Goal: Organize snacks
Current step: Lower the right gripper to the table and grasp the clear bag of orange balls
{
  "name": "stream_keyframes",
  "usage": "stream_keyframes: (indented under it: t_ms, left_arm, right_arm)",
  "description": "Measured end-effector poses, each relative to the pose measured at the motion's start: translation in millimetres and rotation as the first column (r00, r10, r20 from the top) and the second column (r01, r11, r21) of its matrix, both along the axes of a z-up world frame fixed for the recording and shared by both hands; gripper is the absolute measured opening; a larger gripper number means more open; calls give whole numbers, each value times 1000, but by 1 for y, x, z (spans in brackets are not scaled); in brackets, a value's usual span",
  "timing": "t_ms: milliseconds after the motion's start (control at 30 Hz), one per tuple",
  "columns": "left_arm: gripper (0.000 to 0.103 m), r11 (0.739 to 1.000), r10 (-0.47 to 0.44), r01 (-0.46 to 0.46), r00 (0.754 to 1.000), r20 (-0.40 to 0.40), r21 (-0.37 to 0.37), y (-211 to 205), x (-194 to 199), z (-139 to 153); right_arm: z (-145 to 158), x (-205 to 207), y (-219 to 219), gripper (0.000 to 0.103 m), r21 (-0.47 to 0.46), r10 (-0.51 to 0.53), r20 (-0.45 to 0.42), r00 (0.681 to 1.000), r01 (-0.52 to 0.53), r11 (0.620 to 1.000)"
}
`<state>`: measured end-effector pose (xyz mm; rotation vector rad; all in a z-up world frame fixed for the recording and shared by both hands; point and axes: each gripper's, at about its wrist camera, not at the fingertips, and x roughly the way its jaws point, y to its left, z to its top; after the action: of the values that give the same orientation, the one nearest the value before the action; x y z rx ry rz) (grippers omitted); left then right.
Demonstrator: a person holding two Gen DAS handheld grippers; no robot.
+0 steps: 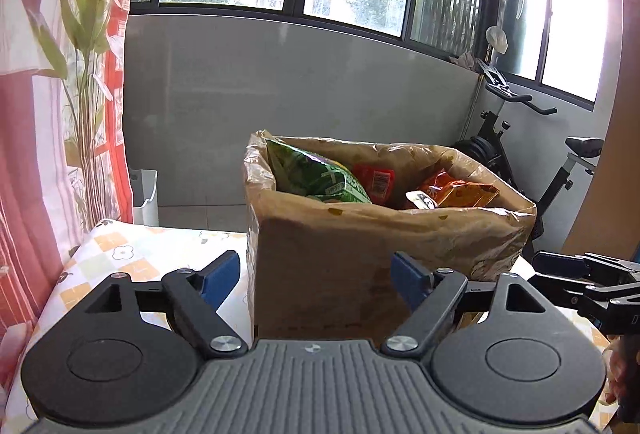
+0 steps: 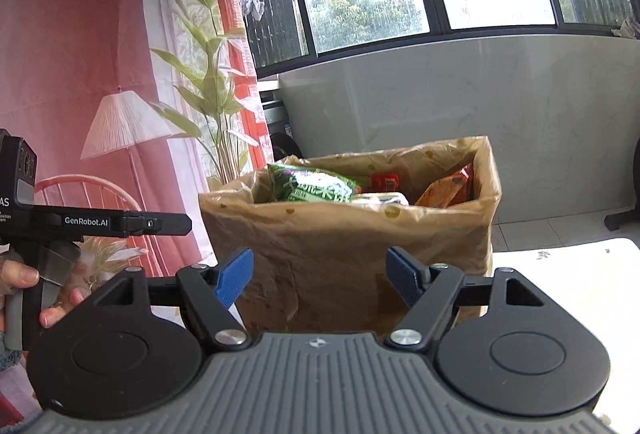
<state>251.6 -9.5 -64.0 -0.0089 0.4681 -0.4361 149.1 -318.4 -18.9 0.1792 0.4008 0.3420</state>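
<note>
A brown paper bag point(image 1: 360, 254) lined with clear plastic stands upright on the counter point(image 1: 132, 254), which wears a flower-patterned cloth, toward its far edge. Inside the open top lie a green snack packet point(image 1: 316, 174), a red packet point(image 1: 374, 180) and an orange packet point(image 1: 460, 192). The left gripper point(image 1: 320, 280) faces the bag's near wall with its blue fingers point(image 1: 222, 280) spread wide and holding nothing. The right gripper point(image 2: 320, 278) likewise has its fingers point(image 2: 236, 278) parted wide and empty, apart from the bag.
</note>
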Motion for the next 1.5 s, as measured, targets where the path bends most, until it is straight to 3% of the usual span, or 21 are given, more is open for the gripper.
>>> stream_keyframes:
  t_ms: [133,267,367,467,567,767,1167,1267,1500]
  left_arm:
    - [84,999,33,-33,998,-52,-2,8,-2,-20]
    - [84,998,56,-56,995,-83,5,13,-6,-36]
    - [84,997,72,-71,992,-100,7,17,-9,-45]
    - [84,995,101,-101,989,-111,5,19,-11,-51]
    - [84,990,135,-139,983,-127,-23,21,-16,-59]
    - [83,987,143,-153,973,-180,-41,17,-27,-73]
    - [82,986,158,-168,961,-226,-24,13,-34,-89]
    - [82,986,158,-167,961,-225,-20,12,-35,-90]
    - [82,986,162,-168,958,-236,-7,9,-36,-95]
  right_arm:
    - [-33,2,13,76,-19,24,-116,993,-26,999]
    - [-76,8,22,75,-14,58,-277,959,-65,998]
    - [-100,10,30,63,-77,43,-367,929,-76,994]
    - [-115,6,33,59,-140,8,-409,913,-72,988]
    - [-121,5,28,56,-117,6,-435,900,-63,991]
    - [-131,9,18,38,-128,-18,-469,883,-48,991]
    - [-133,17,16,37,-136,-39,-443,896,-24,990]
    - [-135,18,16,21,-127,-33,-419,907,-22,992]
    - [-137,12,10,20,-169,-56,-332,941,-1,986]
